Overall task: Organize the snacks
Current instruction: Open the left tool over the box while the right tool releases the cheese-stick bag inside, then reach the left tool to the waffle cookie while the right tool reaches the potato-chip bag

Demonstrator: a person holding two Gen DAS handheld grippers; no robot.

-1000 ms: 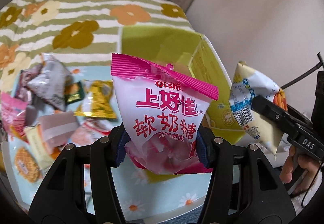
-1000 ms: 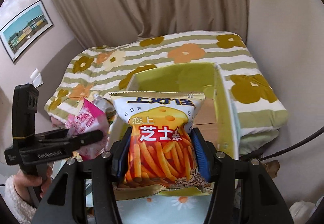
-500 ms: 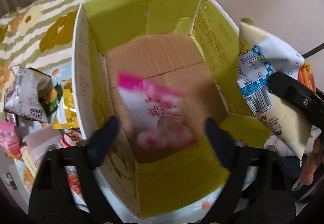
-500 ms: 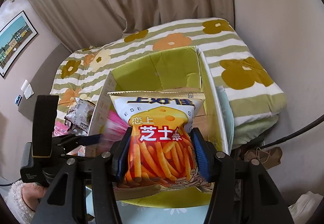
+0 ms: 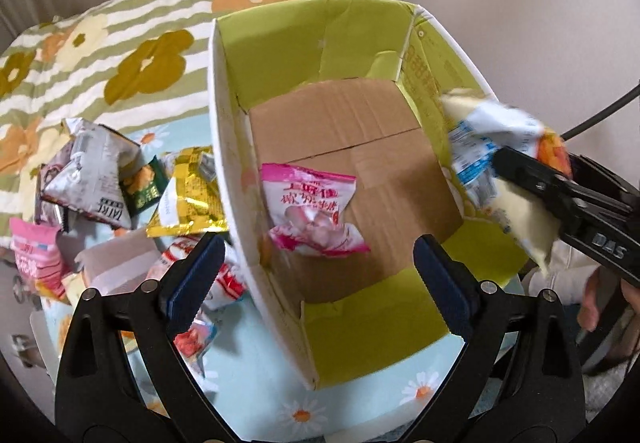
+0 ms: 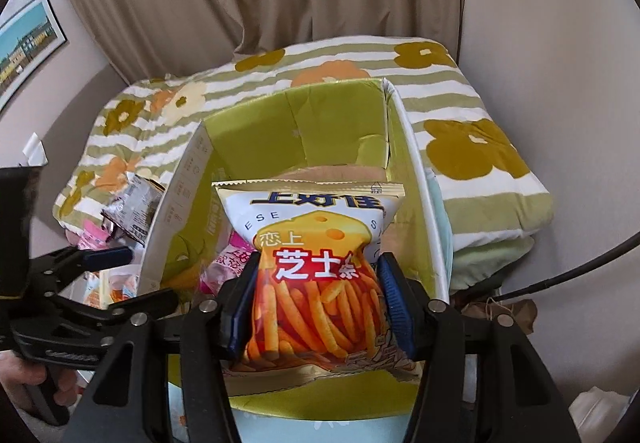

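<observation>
An open cardboard box (image 5: pixel 320 43) with yellow-green flaps stands on a daisy-print cloth. A pink candy bag (image 5: pixel 312 211) lies loose on the box's brown floor, near its left wall. My left gripper (image 5: pixel 318 247) hangs above it, open and holding nothing. My right gripper (image 6: pixel 318 283) grips a cheese stick bag (image 6: pixel 316 243) over the box's near right side. Its jaws are opening, but the pads still press the bag's sides. The left wrist view has that bag (image 5: pixel 480 147) at the box's right rim. Part of the pink bag (image 6: pixel 228 255) shows behind the left pad.
A pile of snack packs (image 5: pixel 100 183) lies left of the box, among them a gold pack (image 5: pixel 188 203). Striped floral bedding (image 5: pixel 152 63) lies behind the box, with a curtain and walls beyond. A black cable (image 6: pixel 560 275) crosses at the right. A hand (image 5: pixel 592 307) holds the right tool.
My left gripper opened over the box and the pink candy bag dropped from it onto the box floor. The right gripper came lower over the box with the cheese stick bag.
</observation>
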